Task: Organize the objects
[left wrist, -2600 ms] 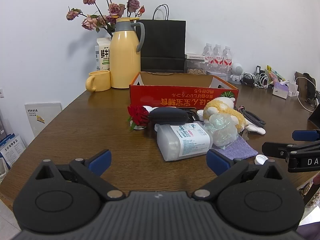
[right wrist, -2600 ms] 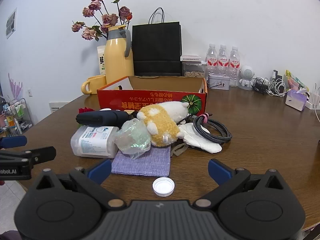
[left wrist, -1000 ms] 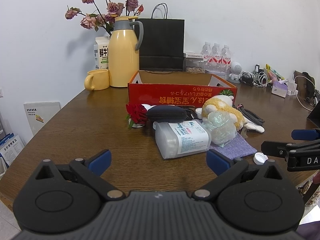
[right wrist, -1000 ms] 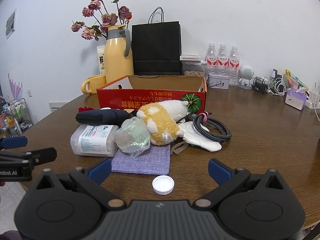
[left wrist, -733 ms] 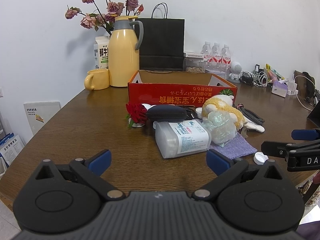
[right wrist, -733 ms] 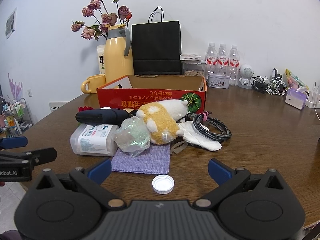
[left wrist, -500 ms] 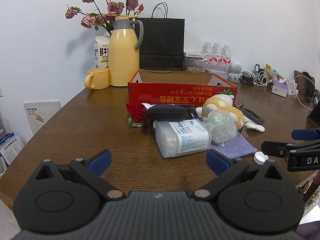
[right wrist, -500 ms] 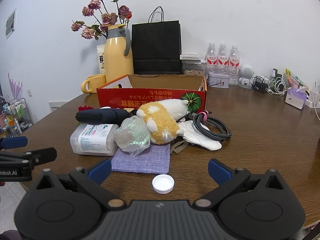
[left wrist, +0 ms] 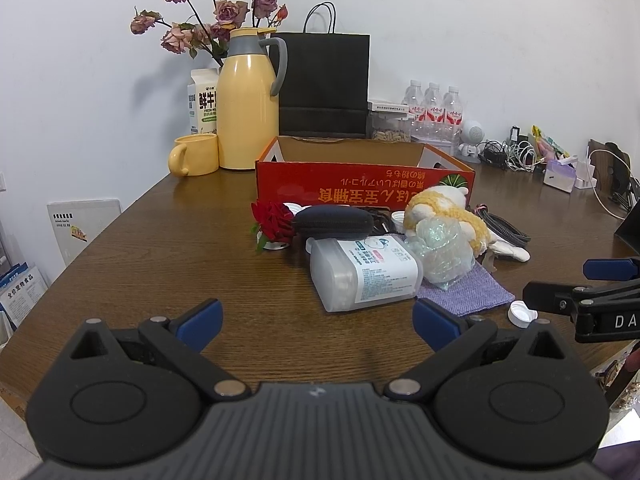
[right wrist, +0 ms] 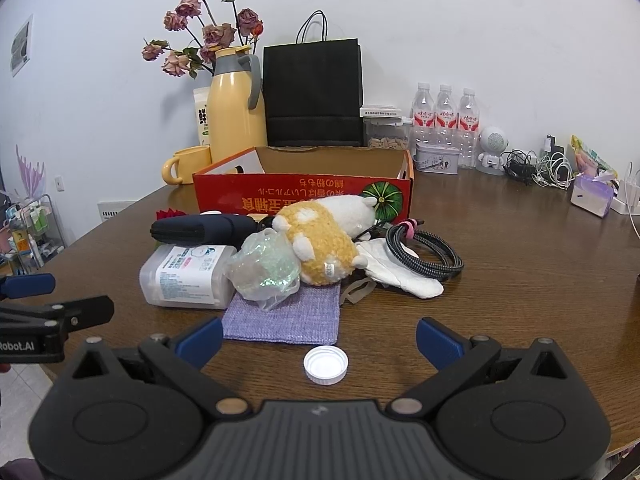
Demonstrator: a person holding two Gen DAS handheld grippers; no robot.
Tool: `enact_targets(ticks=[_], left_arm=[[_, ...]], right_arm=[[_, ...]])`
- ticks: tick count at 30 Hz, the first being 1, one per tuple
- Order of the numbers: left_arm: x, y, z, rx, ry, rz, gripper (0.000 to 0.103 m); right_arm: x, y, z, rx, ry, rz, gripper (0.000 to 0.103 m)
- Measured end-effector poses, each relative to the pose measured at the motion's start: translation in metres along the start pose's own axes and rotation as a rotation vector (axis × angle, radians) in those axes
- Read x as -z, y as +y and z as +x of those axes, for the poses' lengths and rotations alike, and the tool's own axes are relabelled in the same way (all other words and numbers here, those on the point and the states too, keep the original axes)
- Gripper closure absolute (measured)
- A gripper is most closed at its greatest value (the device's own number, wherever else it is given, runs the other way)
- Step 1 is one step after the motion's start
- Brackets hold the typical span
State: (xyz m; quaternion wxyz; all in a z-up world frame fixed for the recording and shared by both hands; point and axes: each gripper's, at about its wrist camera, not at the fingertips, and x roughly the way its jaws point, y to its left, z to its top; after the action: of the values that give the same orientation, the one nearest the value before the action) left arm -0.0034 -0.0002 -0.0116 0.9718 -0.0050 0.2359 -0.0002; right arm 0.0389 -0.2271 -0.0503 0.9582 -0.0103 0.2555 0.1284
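A pile lies on the brown table point(left wrist: 168, 264) in front of an open red cardboard box point(left wrist: 364, 184). In it are a clear labelled plastic container point(left wrist: 366, 272), a dark zip case point(left wrist: 334, 222), a red rose point(left wrist: 274, 220), a yellow-and-white plush toy point(right wrist: 320, 244), crumpled clear wrap point(right wrist: 264, 268), a purple cloth pouch point(right wrist: 288, 312), a coiled black cable point(right wrist: 424, 248) and a white cloth point(right wrist: 400, 272). A white bottle cap point(right wrist: 325, 364) sits just ahead of my right gripper point(right wrist: 319, 340), which is open and empty. My left gripper point(left wrist: 318, 318) is open too, short of the container.
Behind the box stand a yellow thermos point(left wrist: 248, 104), a yellow mug point(left wrist: 196, 156), a milk carton point(left wrist: 202, 100), a black paper bag point(left wrist: 324, 84) and three water bottles point(right wrist: 446, 116). Cables and small items crowd the far right edge point(left wrist: 520, 156). The table drops off at the left point(left wrist: 52, 280).
Hardly anything differs. Both grippers stay open and nearly still, and the left wrist view has drifted slightly back from the pile.
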Motion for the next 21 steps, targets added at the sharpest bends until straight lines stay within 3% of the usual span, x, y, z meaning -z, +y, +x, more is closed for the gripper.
enact_targets(ticks=[14,16,21], left_arm=[[0.001,0.003,0.009,0.007,0.039,-0.017,0.0],[0.002,0.004,0.012,0.01,0.049,-0.02,0.0],[0.001,0.003,0.02,0.015,0.074,-0.026,0.0]], right_arm=[[0.019,-0.005,0.019,-0.008,0.052,-0.021,0.0],[0.021,-0.005,0.024,-0.016,0.07,-0.036,0.005],[0.02,-0.005,0.034,-0.024,0.097,-0.061,0.039]])
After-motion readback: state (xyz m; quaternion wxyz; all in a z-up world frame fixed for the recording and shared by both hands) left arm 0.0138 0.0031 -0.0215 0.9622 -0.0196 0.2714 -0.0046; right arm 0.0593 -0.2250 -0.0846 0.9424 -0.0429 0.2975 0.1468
